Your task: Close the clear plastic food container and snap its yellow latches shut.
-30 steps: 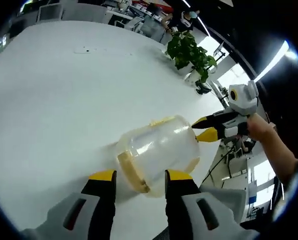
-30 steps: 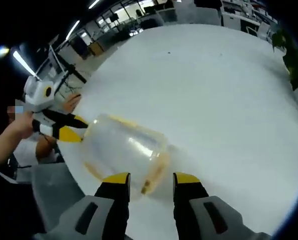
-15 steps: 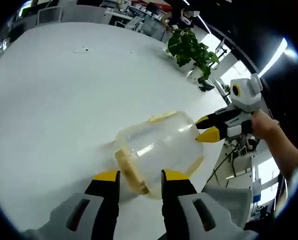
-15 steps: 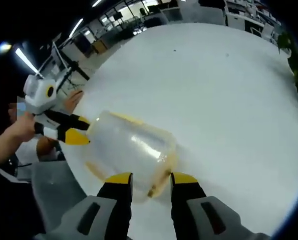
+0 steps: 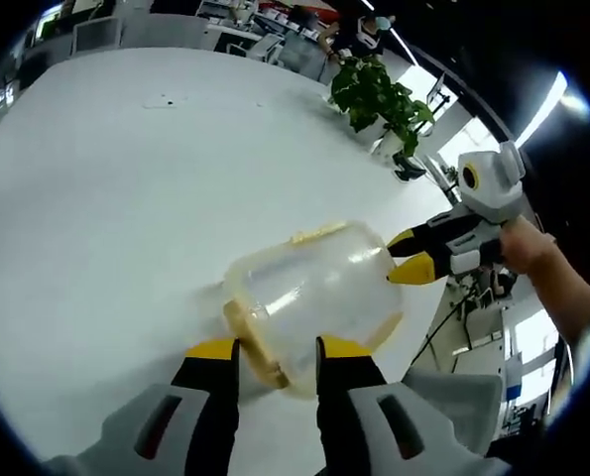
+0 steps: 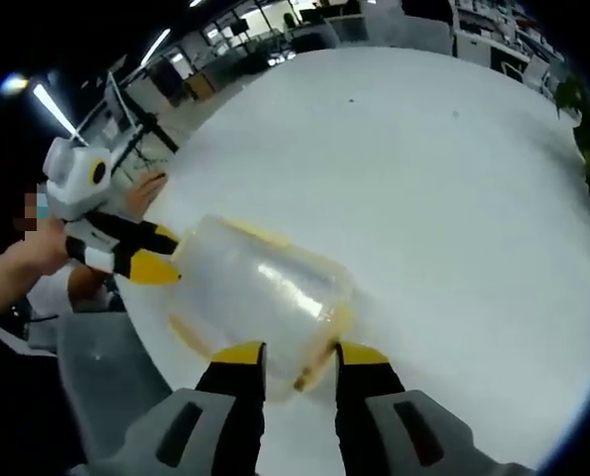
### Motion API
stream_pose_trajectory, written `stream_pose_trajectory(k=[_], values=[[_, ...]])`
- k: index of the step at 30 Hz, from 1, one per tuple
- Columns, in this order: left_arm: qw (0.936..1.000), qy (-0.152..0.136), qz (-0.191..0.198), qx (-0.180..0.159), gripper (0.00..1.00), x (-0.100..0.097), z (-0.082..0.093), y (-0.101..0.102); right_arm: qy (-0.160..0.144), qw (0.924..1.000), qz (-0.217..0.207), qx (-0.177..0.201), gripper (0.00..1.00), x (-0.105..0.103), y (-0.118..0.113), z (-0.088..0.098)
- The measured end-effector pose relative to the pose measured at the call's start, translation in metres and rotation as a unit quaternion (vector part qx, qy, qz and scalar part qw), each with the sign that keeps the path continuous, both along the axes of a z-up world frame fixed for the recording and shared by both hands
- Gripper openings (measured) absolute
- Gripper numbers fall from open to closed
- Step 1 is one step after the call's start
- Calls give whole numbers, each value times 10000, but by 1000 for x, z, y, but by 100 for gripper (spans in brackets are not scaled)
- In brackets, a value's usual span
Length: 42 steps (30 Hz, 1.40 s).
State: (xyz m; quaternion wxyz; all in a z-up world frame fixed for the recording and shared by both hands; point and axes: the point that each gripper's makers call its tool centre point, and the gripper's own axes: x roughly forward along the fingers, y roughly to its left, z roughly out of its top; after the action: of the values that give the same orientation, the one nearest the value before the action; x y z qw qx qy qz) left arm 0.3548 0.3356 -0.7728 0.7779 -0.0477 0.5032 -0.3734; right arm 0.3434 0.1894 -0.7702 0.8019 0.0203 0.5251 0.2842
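Left gripper view: your left gripper (image 5: 277, 347) has its yellow-tipped jaws clamped on the near yellow latch (image 5: 254, 346) of the clear container (image 5: 314, 293), which lies on its side on the white table (image 5: 106, 198). Beyond it, to the right, your right gripper (image 5: 411, 256) touches the container's far end.

Right gripper view: its jaws pinch another latch (image 6: 312, 365).
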Motion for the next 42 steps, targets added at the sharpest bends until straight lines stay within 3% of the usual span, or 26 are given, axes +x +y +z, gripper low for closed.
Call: stream_pose_trajectory(k=[4,6,10,11,15,18,19,20,22,25,27,29,33,38,42], values=[[9999,132,-2,-83,24,-3,3,-3,-18,10000,18,58,23,-1,1,1],[9999,118,47,29,24,-1,2,9,-8,10000,39,59,21,0,-1,-1],[9997,209,37,156,24,2,-1,-3,36,9999,-40,140,16,4,-4,0],[9997,189,52,172,24,1,1,-3,125,9993,-233,246,15,4,-3,-1],[9993,287,75,207,23,1,0,-3,66,9998,-120,161,16,4,-2,-1],[9994,271,82,219,23,1,-1,-2,250,9990,-221,288,15,5,-2,-3],[9994,234,95,218,23,1,-2,-1,387,9969,-550,413,15,7,-5,-1],[9995,224,104,209,23,1,-2,0,496,9953,-490,671,15,3,-3,2],[9995,213,87,205,23,2,-3,-1,269,9988,-154,382,16,3,-2,2],[9995,216,41,242,25,2,-1,-1,286,9992,-70,274,19,1,2,3],[9997,160,-88,152,26,-1,-2,0,534,9982,-54,269,20,-5,3,2],[9995,294,-7,92,27,-1,-3,2,520,9983,-19,255,20,-6,4,1],[9997,165,-119,125,28,0,-2,0,587,9979,-150,238,21,-6,4,1],[9964,-475,-629,314,31,5,2,-2,213,9990,331,-192,22,-4,4,2],[9944,-648,-694,466,33,5,4,-3,55,9980,487,-396,23,-3,5,3]])
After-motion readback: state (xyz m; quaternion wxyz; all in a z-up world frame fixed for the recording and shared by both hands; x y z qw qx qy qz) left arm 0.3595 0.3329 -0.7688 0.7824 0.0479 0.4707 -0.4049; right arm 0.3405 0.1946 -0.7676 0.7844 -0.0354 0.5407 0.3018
